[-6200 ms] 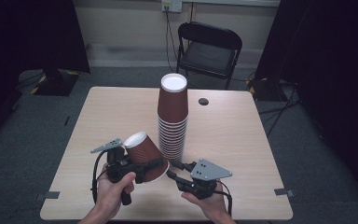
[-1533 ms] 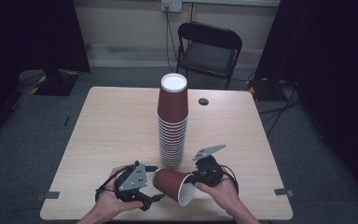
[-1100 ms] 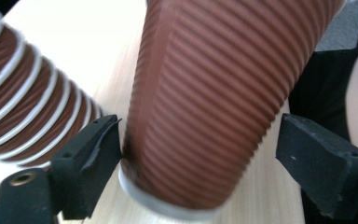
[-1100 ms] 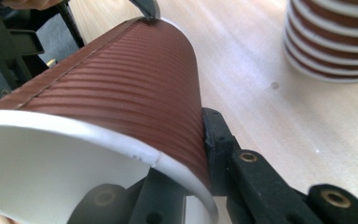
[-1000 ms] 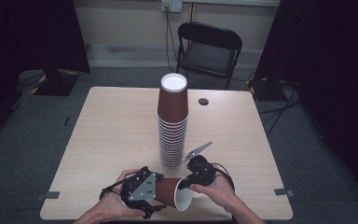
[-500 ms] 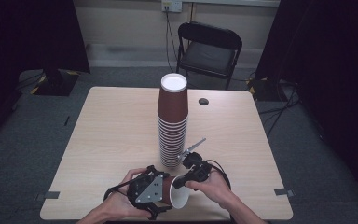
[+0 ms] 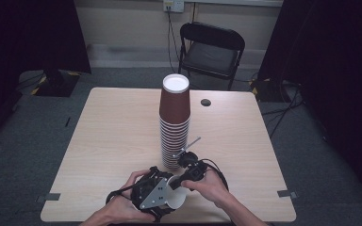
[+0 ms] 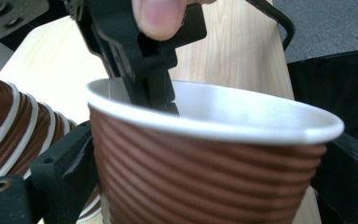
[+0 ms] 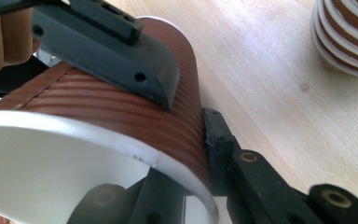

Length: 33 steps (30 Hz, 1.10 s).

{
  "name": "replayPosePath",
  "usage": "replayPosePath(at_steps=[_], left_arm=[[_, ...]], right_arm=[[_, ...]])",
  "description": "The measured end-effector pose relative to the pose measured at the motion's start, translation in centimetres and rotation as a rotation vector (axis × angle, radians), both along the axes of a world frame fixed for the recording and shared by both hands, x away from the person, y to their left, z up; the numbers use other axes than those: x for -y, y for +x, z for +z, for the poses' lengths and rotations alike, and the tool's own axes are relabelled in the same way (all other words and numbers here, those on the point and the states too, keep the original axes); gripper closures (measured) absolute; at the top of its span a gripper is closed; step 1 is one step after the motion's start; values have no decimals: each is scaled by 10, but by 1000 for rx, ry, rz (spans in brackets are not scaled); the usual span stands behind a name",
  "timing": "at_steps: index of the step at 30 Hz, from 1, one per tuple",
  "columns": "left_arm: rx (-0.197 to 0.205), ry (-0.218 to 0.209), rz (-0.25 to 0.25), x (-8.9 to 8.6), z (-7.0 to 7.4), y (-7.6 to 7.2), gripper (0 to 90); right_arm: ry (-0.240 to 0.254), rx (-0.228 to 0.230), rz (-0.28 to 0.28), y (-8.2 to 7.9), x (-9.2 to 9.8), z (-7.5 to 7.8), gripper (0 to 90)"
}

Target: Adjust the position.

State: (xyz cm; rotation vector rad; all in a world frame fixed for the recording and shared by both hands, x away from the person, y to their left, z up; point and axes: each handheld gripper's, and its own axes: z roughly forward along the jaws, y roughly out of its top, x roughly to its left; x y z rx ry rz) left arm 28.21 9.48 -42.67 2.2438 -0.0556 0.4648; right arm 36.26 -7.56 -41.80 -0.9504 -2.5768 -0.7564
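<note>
A brown ribbed paper cup (image 7: 178, 199) lies on its side near the table's front edge, its white mouth facing the camera. My left gripper (image 7: 168, 192) is shut on the cup's body (image 8: 205, 163), one jaw on each side. My right gripper (image 7: 182, 181) is shut on the cup's rim. In the right gripper view one of its jaws sits inside the cup (image 9: 121, 112) and the other outside the wall, with the right gripper (image 9: 191, 186) pinching the wall. A tall stack of the same cups (image 7: 174, 122) stands just behind both grippers.
The wooden table (image 7: 113, 127) stretches left and right of the stack. A small black disc (image 7: 206, 102) lies at the back right of the table. A black folding chair (image 7: 210, 49) stands beyond the far edge. The stack's base (image 9: 349, 37) is close to the right gripper.
The two hands have drawn together at the front edge. The right gripper has slid left toward the left gripper, and the cup is now mostly covered between them.
</note>
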Motion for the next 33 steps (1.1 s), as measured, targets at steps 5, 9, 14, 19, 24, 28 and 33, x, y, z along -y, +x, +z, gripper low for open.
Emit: replayPosePath(at_steps=[5, 9, 14, 19, 24, 28, 33], left_arm=[[35, 8, -2, -2, -1, -3, 75], [47, -10, 6, -3, -1, -4, 90], [31, -28, 13, -4, -3, -3, 95], [-10, -72, 40, -10, -2, 1, 95], [-66, -136, 84, -20, -4, 8, 95], [-134, -198, 130, -28, -5, 12, 94], [-177, -251, 173, -36, -7, 17, 94]], right_arm=[[-9, -9, -1, 0, -3, -1, 862], [0, 11, 1, -2, -2, 1, 818], [3, 57, -12, -4, 2, 5, 721], [34, 109, -29, -6, 8, 10, 608], [78, 135, -49, -9, 14, 14, 571], [116, 152, -56, -10, 16, 17, 543], [169, 195, -50, -11, 19, 19, 499]])
